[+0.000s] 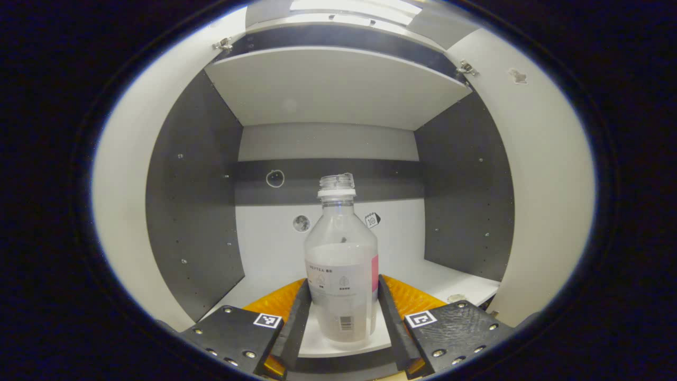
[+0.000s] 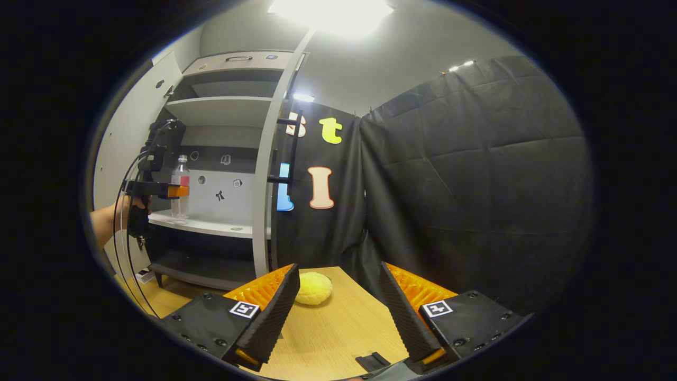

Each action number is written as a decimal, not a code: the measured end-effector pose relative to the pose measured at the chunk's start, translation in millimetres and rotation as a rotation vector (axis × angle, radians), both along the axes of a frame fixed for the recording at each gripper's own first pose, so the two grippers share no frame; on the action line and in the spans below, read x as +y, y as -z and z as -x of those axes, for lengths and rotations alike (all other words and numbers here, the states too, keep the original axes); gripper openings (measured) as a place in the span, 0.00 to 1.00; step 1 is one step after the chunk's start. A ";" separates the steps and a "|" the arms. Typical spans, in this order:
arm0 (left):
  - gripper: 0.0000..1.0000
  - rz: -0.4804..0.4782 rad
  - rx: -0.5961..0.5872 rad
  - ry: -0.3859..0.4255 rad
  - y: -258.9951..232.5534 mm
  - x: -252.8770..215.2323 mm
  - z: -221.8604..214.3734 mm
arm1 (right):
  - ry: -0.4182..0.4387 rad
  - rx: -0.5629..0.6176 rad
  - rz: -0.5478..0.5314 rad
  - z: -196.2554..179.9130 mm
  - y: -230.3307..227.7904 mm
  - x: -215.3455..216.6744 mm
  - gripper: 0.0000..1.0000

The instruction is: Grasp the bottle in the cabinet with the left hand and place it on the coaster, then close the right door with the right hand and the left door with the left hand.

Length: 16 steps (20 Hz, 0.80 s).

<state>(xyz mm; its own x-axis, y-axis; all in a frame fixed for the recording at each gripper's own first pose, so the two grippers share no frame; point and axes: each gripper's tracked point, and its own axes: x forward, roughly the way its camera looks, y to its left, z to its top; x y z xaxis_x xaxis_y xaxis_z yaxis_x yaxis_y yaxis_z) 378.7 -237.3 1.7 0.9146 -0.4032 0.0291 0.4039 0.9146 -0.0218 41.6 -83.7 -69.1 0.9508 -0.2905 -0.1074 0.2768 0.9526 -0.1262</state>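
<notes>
Left gripper (image 1: 338, 317) fingers flank the bottle (image 1: 342, 275) low on its body, seemingly touching, grip unconfirmed; bottle stands upright on the cabinet shelf (image 1: 455, 286). Recommend clamping squarely before lifting straight. Right gripper (image 2: 338, 312) hangs spread over the surface (image 2: 328, 333).

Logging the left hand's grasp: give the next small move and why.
Probably close the left gripper on the bottle. Its fingers already flank the bottle, which stands upright on the cabinet shelf, and a gap still seems to show on each side.

Bottle (image 1: 342, 264) base behind left tool (image 1: 341, 312) fingers; label print unreadable.
</notes>
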 end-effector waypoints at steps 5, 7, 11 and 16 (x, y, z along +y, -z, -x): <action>0.69 0.014 -0.025 -0.012 -10.6 18.3 47.2 | -0.065 -0.005 -0.015 9.3 -1.5 2.9 0.99; 0.69 0.004 -0.032 -0.029 -8.0 25.6 65.9 | -0.095 0.005 -0.019 10.2 -1.8 1.9 0.96; 0.69 0.015 -0.012 -0.042 4.4 33.6 102.2 | -0.141 0.013 -0.033 22.0 1.7 -1.5 0.96; 0.69 0.019 0.005 -0.055 24.6 38.6 144.3 | -0.190 0.036 -0.043 36.1 6.1 -6.8 0.96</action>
